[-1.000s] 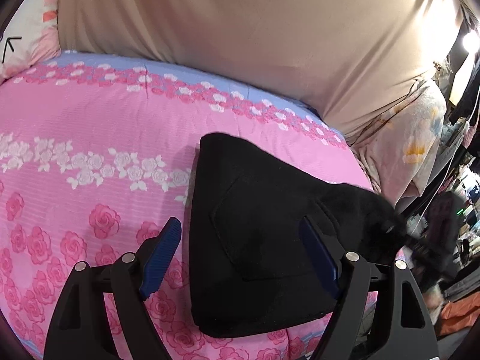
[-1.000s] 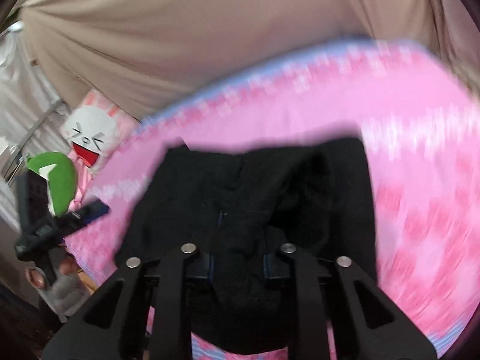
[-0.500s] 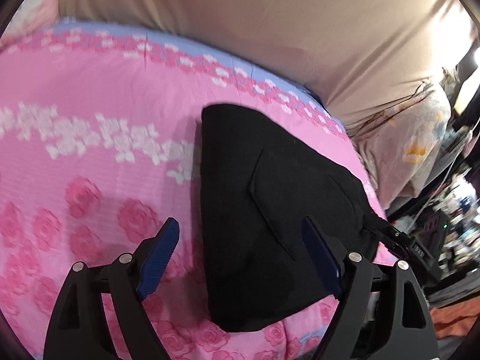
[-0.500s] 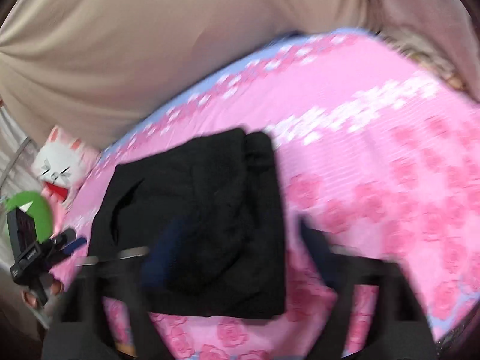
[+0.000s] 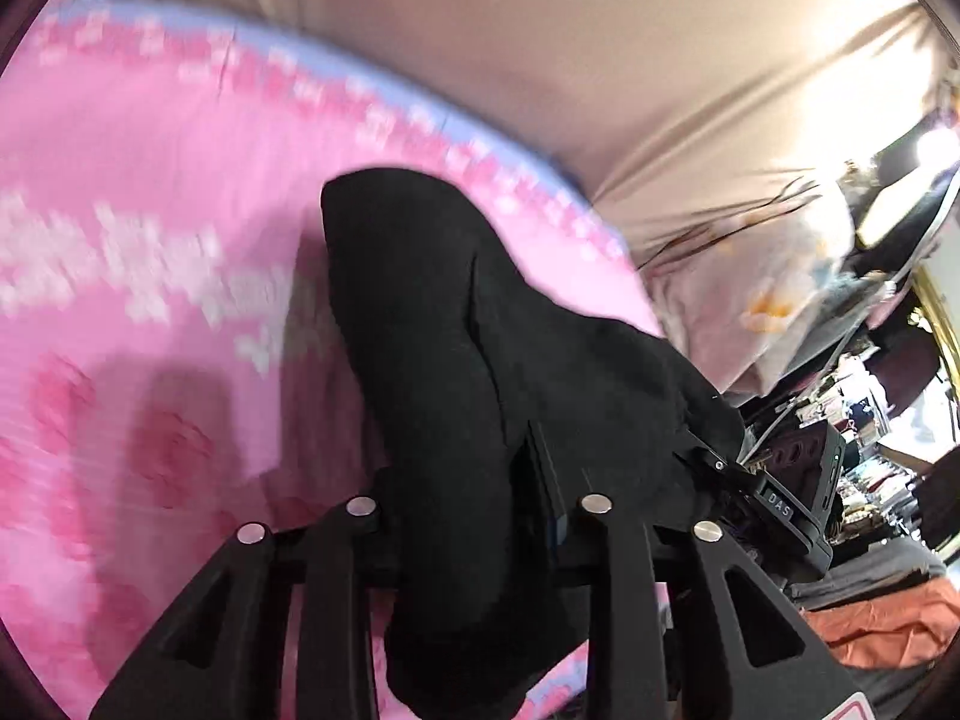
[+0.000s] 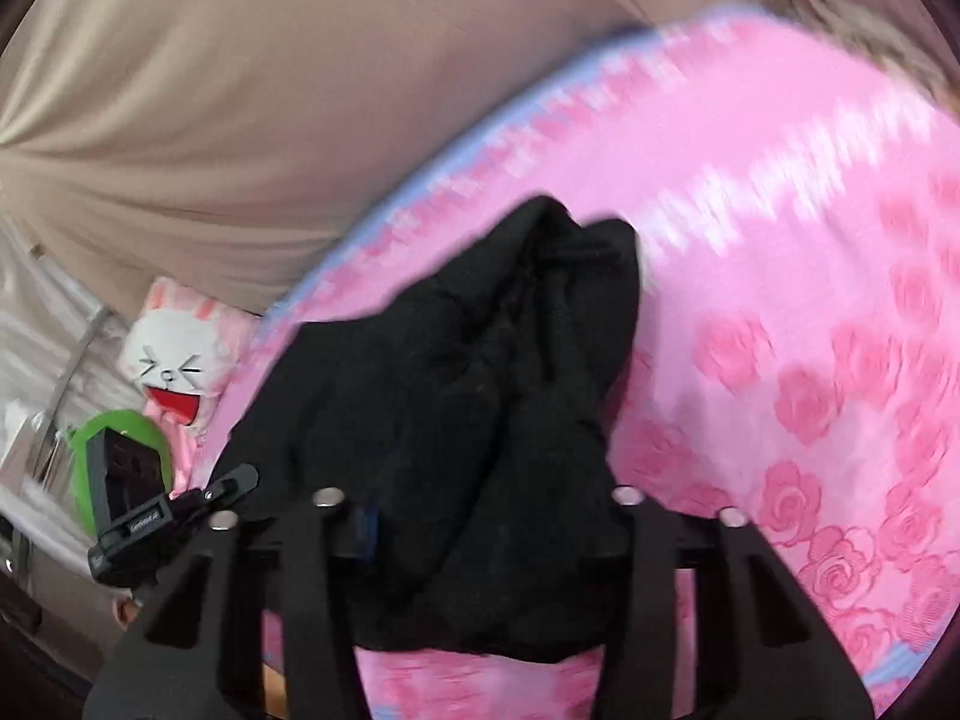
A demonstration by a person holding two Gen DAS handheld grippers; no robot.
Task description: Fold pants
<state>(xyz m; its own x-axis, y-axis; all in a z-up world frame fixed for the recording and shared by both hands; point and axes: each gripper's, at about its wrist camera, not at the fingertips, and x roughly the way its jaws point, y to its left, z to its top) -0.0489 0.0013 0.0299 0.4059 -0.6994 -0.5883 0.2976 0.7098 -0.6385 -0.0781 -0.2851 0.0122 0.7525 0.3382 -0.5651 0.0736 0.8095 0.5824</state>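
Observation:
The black pants (image 5: 432, 324) lie bunched on the pink rose-print bedsheet (image 5: 150, 192). My left gripper (image 5: 474, 516) is shut on the near edge of the pants, and the cloth bulges up between its fingers. In the right wrist view the pants (image 6: 480, 360) rise in a rumpled heap. My right gripper (image 6: 480, 516) is shut on their near edge, with thick cloth filling the gap between its fingers. The pads of both grippers are mostly hidden by cloth.
A beige curtain (image 5: 540, 48) hangs behind the bed. A floral pillow (image 5: 768, 300) lies at the bed's right end and a white rabbit plush (image 6: 174, 354) at the other end. A small camera on a stand (image 6: 132, 480) stands beside the bed. Room clutter (image 5: 870, 480) sits to the right.
Both grippers were open half a second ago and have closed on the near edge of the pants. The flat folded cloth has been drawn up into a bunched heap.

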